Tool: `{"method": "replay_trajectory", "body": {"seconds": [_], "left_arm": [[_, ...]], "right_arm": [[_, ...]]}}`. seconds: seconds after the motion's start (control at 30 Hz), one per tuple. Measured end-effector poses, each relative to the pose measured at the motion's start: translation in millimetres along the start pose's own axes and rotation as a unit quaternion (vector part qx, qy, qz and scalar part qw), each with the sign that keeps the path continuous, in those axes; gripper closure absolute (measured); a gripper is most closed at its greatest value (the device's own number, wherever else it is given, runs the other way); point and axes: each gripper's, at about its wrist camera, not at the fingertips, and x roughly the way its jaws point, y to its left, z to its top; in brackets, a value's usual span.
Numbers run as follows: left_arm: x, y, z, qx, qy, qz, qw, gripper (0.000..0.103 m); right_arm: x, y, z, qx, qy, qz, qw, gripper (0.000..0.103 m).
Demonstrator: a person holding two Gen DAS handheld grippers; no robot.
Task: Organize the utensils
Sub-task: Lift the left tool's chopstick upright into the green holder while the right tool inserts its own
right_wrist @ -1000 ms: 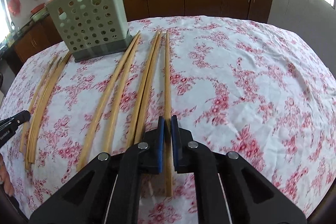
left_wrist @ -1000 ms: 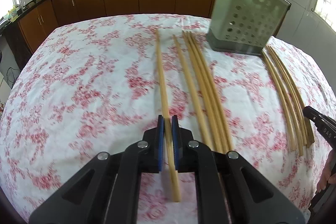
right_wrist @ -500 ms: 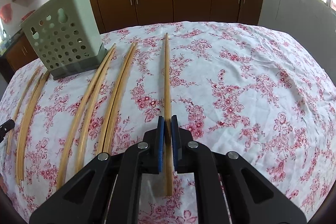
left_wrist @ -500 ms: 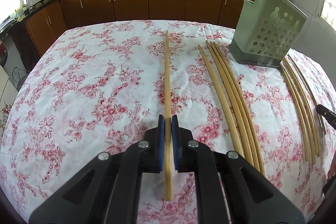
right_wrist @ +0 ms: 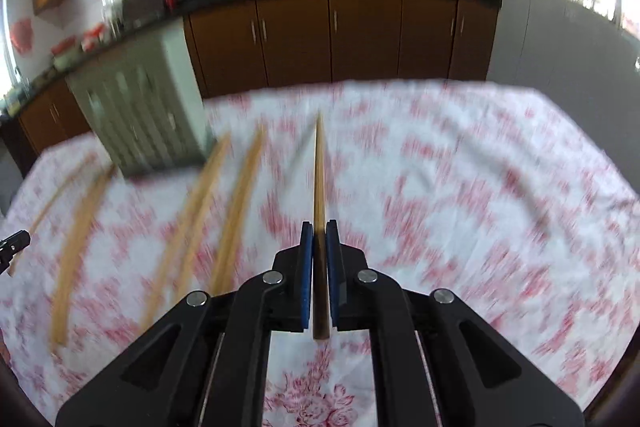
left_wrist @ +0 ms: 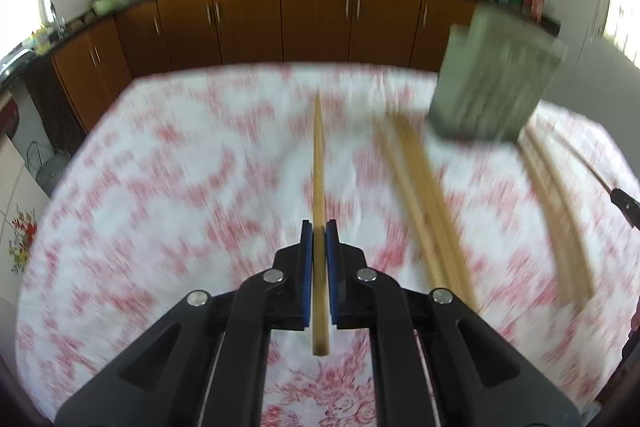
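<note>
Both grippers are clamping a chopstick apiece. Left gripper (left_wrist: 319, 227) is pinching its jaws nearly closed on one bamboo chopstick (left_wrist: 318, 163), which is running straight ahead between the blue pads (left_wrist: 306, 267) with its butt end sticking out behind them. Right gripper (right_wrist: 319, 227) is doing the same with a second chopstick (right_wrist: 319, 167), held the same way.

Compared with a second ago, both sticks are coming up off the floral tablecloth (left_wrist: 160, 207): earlier each lay flat among its neighbours, while now each one is pointing out over the cloth with the pattern streaking beneath it. That streaking is heavy motion blur, so the sticks are probably clear of the cloth along their whole length, though the far tips are too smeared to be sure. For the task, this is meaning the pick-up is done and the carry is beginning.

Around them, the remaining chopsticks (left_wrist: 424, 195) are lying on the cloth in loose bundles: one group just right of the left-held stick, another group (left_wrist: 560, 219) farther right, and the same ones showing in the right wrist view as pale streaks (right_wrist: 192, 219) to the left of the held stick. Beyond them the perforated green utensil holder (left_wrist: 492, 79) is standing on the table, seeming larger and higher in both views than before. It looks like the likely destination. Brown kitchen cabinets (left_wrist: 316, 19) are lining the wall behind.
</note>
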Motion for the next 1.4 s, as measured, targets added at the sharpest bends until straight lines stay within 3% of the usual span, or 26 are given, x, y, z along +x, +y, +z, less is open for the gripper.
{"method": "replay_trajectory", "body": {"seconds": [0.23, 0.53, 0.8, 0.93, 1.03, 1.4], "left_arm": [[-57.7, 6.0, 55.0, -0.021, -0.101, -0.023, 0.9944, 0.095], [-89.6, 3.1, 114.4, -0.014, -0.157, -0.024, 0.9871, 0.095], [-151.6, -33.4, 158.1, 0.014, -0.229, -0.087, 0.9693, 0.095], [-161.6, -56.9, 164.5, 0.027, -0.235, -0.125, 0.9636, 0.095], [-155.8, -74.8, 165.1, 0.036, -0.227, -0.142, 0.9627, 0.095], [-88.6, -105.5, 148.4, 0.058, -0.153, -0.138, 0.9767, 0.095]], "right_arm": [[-44.0, -2.9, 48.3, 0.006, -0.091, 0.007, 0.996, 0.095], [-73.2, 5.2, 98.8, 0.005, -0.163, 0.029, 0.986, 0.096], [-132.5, 29.0, 151.5, 0.028, -0.287, 0.101, 0.952, 0.096], [-140.4, 43.4, 155.9, 0.028, -0.324, 0.127, 0.937, 0.096], [-127.3, 53.5, 151.2, 0.019, -0.323, 0.135, 0.936, 0.096], [-72.6, 62.1, 132.3, 0.017, -0.235, 0.138, 0.962, 0.096]]}}
